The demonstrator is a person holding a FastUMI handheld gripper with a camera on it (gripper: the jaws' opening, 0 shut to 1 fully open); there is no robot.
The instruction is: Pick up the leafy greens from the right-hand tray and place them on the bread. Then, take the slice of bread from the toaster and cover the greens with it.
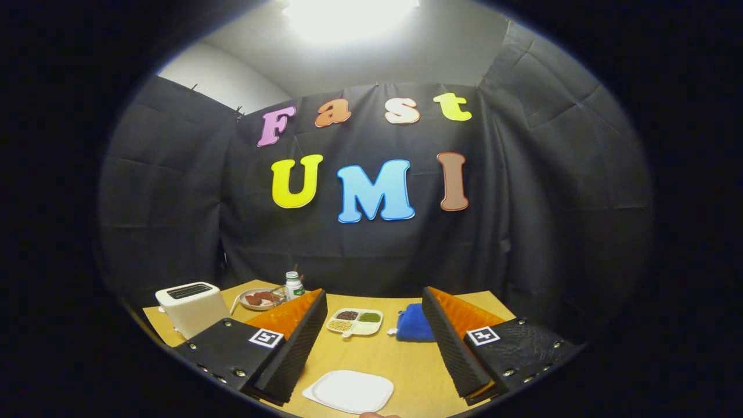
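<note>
Nearest to the camera are the two fingers of the gripper (374, 348). They stand wide apart with nothing between them, so the tool is released and holds no thing. Their inner faces look ribbed, like a grooved rubber, and each black mount carries a small square marker.

Between the fingers, close below them, lies a white plate (350, 391), square with soft rounded corners, smooth and flat. On its face I see no bread and no greens, though the near edge is cut off, where a small part of something, perhaps a fingertip, peeps in.

Further ahead, still between the fingers, sits a white divided tray (355, 321) with small portions: dark, green and pale grains, I think. Whether these are the leafy greens I cannot tell; they are too small. Just beside the right finger lies a blue cloth (414, 324), soft and fluffy.

Beyond the left finger stands the toaster (192, 306), a white boxy thing with a dark slot on top; if a slice is inside, the slot hides it. Behind it are a round dish (259, 299) with reddish pieces and a small white bottle (294, 285) with a green label. All rest on a pale wooden table (400, 360).

As for progress, I judge that no finished sandwich is visible, and both placing steps seem left.
</note>
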